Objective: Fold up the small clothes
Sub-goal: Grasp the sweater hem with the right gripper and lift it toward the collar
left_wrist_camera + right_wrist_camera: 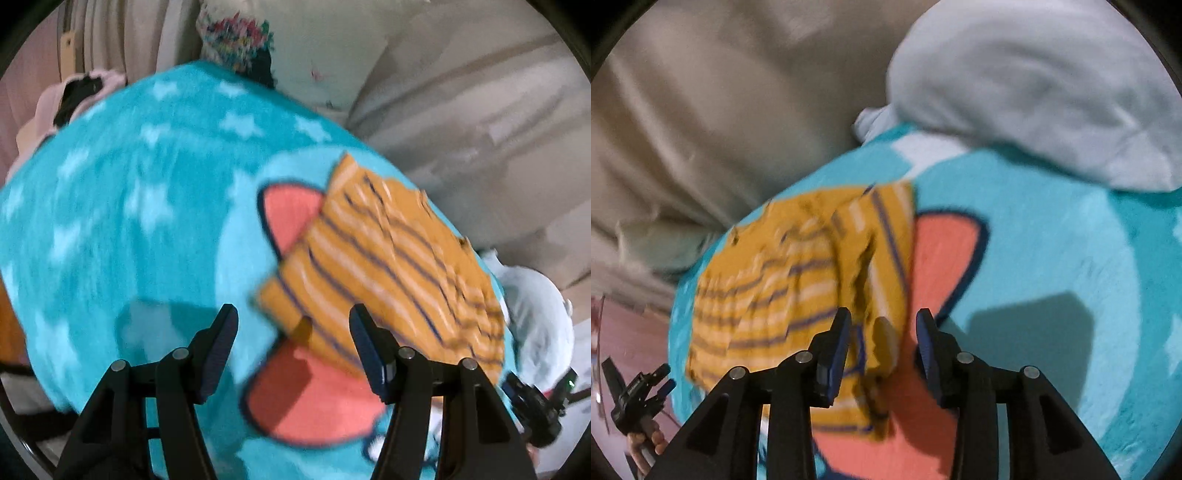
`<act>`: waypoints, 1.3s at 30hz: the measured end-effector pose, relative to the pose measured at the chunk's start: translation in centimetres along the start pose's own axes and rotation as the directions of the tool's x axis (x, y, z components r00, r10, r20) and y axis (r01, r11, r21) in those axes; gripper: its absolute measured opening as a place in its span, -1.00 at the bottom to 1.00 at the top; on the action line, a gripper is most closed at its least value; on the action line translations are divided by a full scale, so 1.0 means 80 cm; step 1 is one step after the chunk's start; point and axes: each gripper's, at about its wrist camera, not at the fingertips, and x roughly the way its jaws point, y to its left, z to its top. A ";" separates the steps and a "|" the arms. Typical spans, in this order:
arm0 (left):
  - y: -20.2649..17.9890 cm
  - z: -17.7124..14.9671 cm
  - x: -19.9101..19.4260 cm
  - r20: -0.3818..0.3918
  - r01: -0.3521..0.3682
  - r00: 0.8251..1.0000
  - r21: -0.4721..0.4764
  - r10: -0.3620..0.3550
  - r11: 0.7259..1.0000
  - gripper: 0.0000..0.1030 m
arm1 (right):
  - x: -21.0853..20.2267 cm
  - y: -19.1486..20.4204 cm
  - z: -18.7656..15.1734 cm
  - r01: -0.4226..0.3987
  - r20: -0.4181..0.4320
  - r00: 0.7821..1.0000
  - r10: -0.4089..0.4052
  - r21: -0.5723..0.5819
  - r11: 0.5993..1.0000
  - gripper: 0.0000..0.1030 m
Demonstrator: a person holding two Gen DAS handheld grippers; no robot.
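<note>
A small mustard-yellow garment with white and navy stripes lies folded on a turquoise star-patterned blanket. My left gripper is open and empty, hovering just above the garment's near edge. In the right wrist view the same garment lies crumpled, with a fold standing up along its right side. My right gripper is open over the garment's near corner, holding nothing. The left gripper also shows at the lower left of the right wrist view.
A pale blue cloth lies at the blanket's far edge, also in the left wrist view. Beige bedding lies beyond the blanket. A floral pillow and a pink item sit at the back.
</note>
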 end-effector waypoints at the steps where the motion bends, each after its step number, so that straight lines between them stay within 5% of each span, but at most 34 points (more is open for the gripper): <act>1: -0.002 -0.015 -0.005 -0.005 0.004 1.000 -0.004 -0.004 1.000 0.19 | 0.009 0.008 -0.003 0.000 -0.011 1.000 0.000 -0.019 1.000 -0.23; 5: -0.009 -0.053 -0.022 -0.004 0.006 1.000 -0.011 -0.006 1.000 0.19 | 0.053 0.017 0.004 -0.034 -0.072 0.997 0.032 -0.030 0.999 -0.27; 9: -0.005 -0.072 -0.051 0.012 0.000 1.000 -0.039 0.001 0.999 0.19 | 0.051 0.001 0.021 0.049 -0.041 0.998 -0.049 0.008 0.999 -0.67; 11: 0.003 -0.075 -0.062 0.018 -0.009 1.000 -0.056 0.010 0.998 0.20 | 0.040 -0.013 0.023 0.115 -0.029 0.993 -0.114 0.016 0.993 -0.65; 15: 0.021 -0.071 -0.063 0.016 -0.027 0.999 -0.078 0.029 0.997 0.21 | 0.003 -0.011 0.021 0.062 -0.011 0.998 -0.062 -0.014 0.998 -0.57; 18: 0.030 -0.061 -0.041 -0.015 0.002 1.000 -0.115 -0.003 0.993 0.21 | -0.009 0.036 0.014 0.041 0.004 0.999 -0.041 -0.133 0.990 -0.20; 24: 0.034 -0.017 0.017 -0.045 0.060 0.997 -0.103 -0.065 0.993 0.21 | 0.034 0.162 -0.013 -0.088 -0.138 0.989 0.047 -0.306 0.948 -0.14; 32: 0.041 0.041 0.075 -0.057 0.156 0.986 -0.064 -0.159 0.986 0.24 | 0.162 0.375 -0.017 -0.199 -0.334 0.941 0.058 -0.404 0.893 -0.06; 35: 0.026 0.047 0.092 -0.052 0.167 0.985 0.004 -0.167 0.986 0.25 | 0.222 0.434 -0.013 -0.168 -0.366 0.931 -0.006 -0.443 0.881 -0.02; 38: 0.019 0.046 0.095 -0.103 0.250 0.964 0.019 -0.247 0.968 -0.81 | 0.263 0.466 -0.020 -0.063 -0.347 0.927 -0.142 -0.518 0.853 -0.01; 39: 0.021 0.045 0.095 -0.106 0.260 0.960 0.010 -0.258 0.966 -0.80 | 0.273 0.475 -0.024 -0.034 -0.336 0.925 -0.179 -0.541 0.841 0.06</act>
